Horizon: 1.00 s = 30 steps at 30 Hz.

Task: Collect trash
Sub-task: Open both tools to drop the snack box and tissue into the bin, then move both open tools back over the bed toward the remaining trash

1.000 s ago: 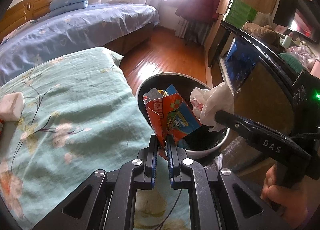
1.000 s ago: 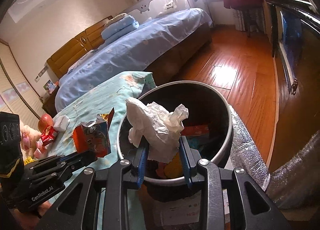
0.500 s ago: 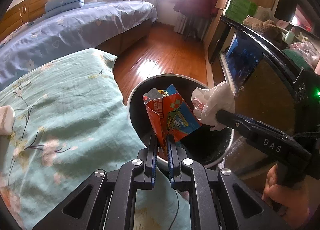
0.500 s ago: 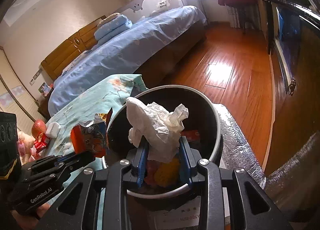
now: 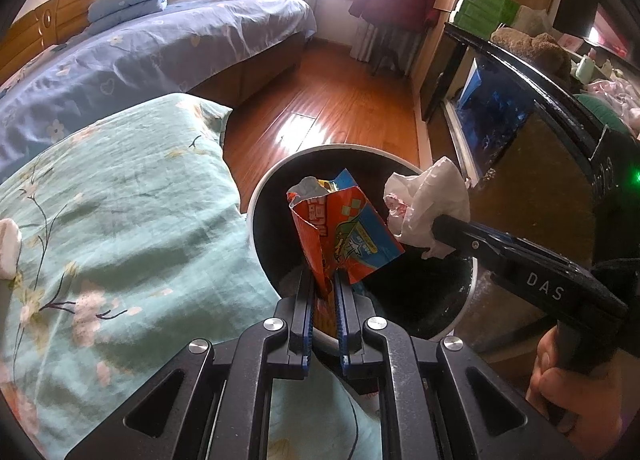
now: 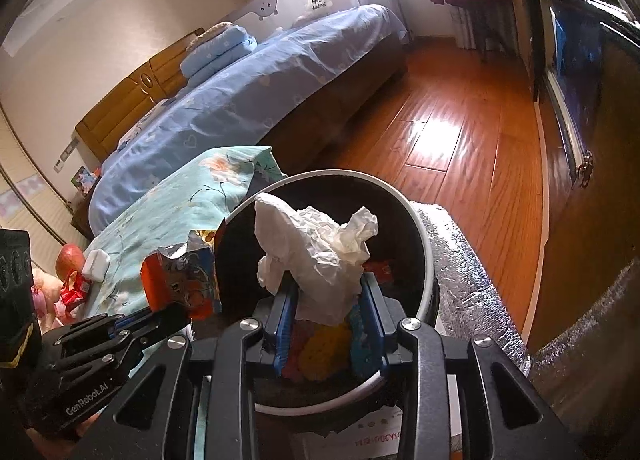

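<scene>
Both grippers loaded over round black white-rimmed trash bin (image 5: 256, 220).
Left gripper (image 5: 323, 292) clamps torn orange-blue snack wrapper (image 5: 344, 236); right gripper (image 6: 328, 300) clamps crumpled white tissue (image 6: 316, 252), both above bin's near half.

Torn snack wrapper (image 5: 344, 232) and crumpled tissue (image 6: 320, 252) above bin (image 5: 256, 196).

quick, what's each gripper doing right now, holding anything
Left gripper: closed on the snack wrapper, held over the trash bin.
Right gripper: closed on the crumpled tissue, also over the bin.
</scene>
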{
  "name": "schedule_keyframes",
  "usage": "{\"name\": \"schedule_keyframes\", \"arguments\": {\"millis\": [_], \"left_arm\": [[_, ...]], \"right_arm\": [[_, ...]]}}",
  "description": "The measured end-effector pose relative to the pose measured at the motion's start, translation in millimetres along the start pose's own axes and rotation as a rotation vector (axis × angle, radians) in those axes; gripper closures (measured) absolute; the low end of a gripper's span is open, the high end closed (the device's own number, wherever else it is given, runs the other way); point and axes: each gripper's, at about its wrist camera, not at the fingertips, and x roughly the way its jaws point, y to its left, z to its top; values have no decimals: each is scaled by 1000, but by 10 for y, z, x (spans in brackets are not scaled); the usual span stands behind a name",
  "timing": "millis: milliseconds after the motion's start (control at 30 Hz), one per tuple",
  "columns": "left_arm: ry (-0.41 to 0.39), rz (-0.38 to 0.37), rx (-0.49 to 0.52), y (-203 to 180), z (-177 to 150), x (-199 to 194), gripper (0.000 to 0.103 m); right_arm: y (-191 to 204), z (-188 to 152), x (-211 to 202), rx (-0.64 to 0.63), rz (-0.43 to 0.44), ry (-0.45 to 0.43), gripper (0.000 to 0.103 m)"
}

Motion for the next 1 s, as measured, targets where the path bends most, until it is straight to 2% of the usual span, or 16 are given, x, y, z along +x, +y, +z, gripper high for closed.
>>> {"name": "schedule_keyframes", "arguments": {"millis": [267, 333, 367, 400, 467, 533, 567, 733, 867, 1000], "left_arm": [[1, -4, -5, -6, 18, -9, 92], [-1, -5, -8, 3, 23, -11, 84], [-5, -2, -10, 7, 18, -26, 77], [-8, 0, -12, 7, 14, -44, 70], [-24, -1, -15, 15, 4, -96, 69], [-31, 6, -25, 46, -34, -149, 63], [-36, 7, -30, 67, -56, -178, 59], [-58, 15, -82, 234, -272, -397, 54], [-81, 51, -117, 365, -506, -615, 51], [-95, 85, -167, 559, -743, -849, 51]], "right_arm": [[-48, 36, 29, 5, -2, 2, 68], [-51, 44, 39, 5, -1, 7, 67], [-58, 46, 42, 7, 0, 7, 67], [-60, 50, 41, 9, 1, 7, 63], [-54, 53, 26, 17, 2, 4, 56], [-60, 53, 6, 28, 7, -3, 48], [-62, 52, -5, 33, 7, -7, 40], [-9, 11, -83, 35, 20, -22, 38], [132, -63, -147, 24, 52, -31, 29], [339, -166, -195, 2, 87, -32, 26]]}}
